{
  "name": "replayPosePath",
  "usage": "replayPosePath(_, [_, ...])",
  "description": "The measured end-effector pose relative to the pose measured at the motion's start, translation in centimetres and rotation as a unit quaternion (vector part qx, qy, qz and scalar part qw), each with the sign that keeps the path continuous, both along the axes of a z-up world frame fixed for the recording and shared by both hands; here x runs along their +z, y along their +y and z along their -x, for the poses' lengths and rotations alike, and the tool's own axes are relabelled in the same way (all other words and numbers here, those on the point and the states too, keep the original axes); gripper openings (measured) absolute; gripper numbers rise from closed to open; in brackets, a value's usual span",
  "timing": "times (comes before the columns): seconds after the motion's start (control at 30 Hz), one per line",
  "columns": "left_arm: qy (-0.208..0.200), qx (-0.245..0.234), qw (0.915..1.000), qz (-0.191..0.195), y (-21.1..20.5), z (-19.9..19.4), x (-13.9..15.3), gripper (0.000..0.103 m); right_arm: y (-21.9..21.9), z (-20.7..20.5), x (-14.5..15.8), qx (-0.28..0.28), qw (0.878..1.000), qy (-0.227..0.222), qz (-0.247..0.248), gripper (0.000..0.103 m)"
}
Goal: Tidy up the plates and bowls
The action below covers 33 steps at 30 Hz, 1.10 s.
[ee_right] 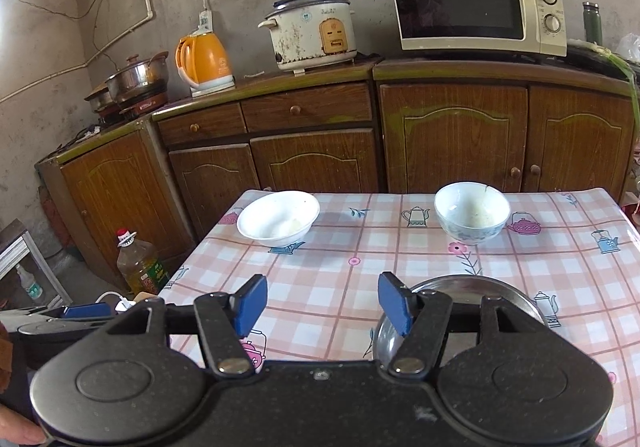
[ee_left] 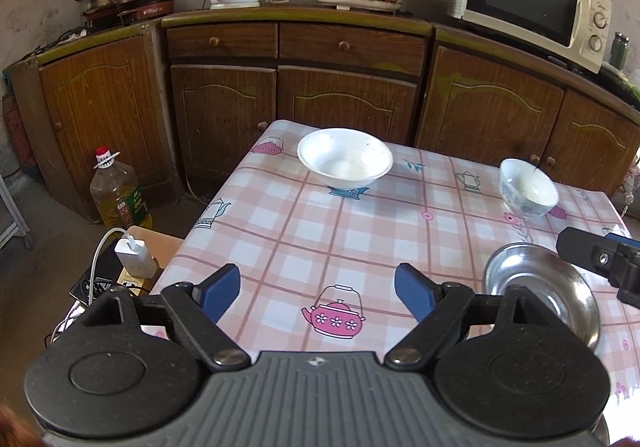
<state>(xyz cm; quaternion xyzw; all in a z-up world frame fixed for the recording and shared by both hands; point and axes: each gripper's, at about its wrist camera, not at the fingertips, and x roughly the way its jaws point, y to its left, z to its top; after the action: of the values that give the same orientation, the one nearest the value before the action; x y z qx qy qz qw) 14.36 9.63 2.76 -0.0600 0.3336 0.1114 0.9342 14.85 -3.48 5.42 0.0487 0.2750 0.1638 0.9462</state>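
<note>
A wide white bowl (ee_left: 345, 158) (ee_right: 278, 218) sits at the table's far left. A smaller blue-patterned bowl (ee_left: 527, 188) (ee_right: 472, 212) sits at the far right. A shiny steel plate (ee_left: 540, 287) (ee_right: 472, 287) lies near the front right. My left gripper (ee_left: 318, 293) is open and empty above the near table, left of the steel plate. My right gripper (ee_right: 322, 303) is open and empty, its right finger over the steel plate's left rim. The right gripper's tip also shows in the left wrist view (ee_left: 600, 259).
The table has a pink checked cloth (ee_left: 320, 231) (ee_right: 360, 271). Brown cabinets (ee_left: 344, 87) stand behind it with a kettle, rice cooker and microwave on top. An oil bottle (ee_left: 120, 195) and a power strip with charger (ee_left: 134, 259) are on the floor at left.
</note>
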Motion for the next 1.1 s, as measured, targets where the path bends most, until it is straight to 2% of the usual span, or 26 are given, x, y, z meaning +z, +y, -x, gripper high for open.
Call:
replayPosePath(0.5, [0.019,0.017,0.9995,-0.018,3.3,-5.9,-1.6,0.086,4.5,-8.2,-2.8,0.020,1.000,0.023,0.001,0.074])
replayPosePath(1.1, [0.036,0.023,0.9989,-0.020,6.1,-14.0,-3.6,0.086,7.0,-17.8,-5.5,0.018,0.999,0.045,0.002,0.075])
